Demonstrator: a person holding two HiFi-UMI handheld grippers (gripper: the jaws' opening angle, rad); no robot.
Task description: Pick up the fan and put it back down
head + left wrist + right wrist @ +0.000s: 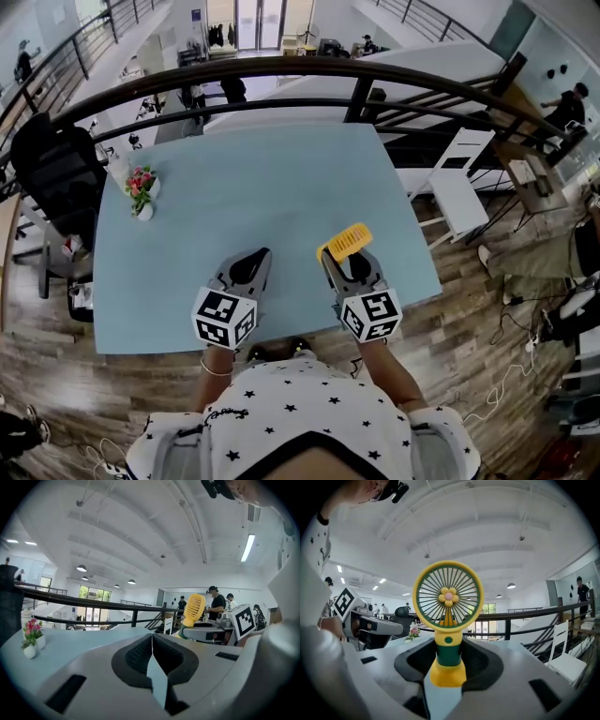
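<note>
Jaws of the right gripper [348, 257] are clamped on the lower stem of the fan [448, 597], which stands upright between them; jaws of the left gripper [152, 653] are closed together with nothing between them. Pickup appears done, with the fan seemingly clear of the table [262, 187]. Setting it back down and releasing it remain.

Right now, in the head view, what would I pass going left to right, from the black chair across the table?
From the left: black office chair → flower vase → left gripper, jaws together and empty → right gripper, closed on the yellow fan → white chair.
</note>
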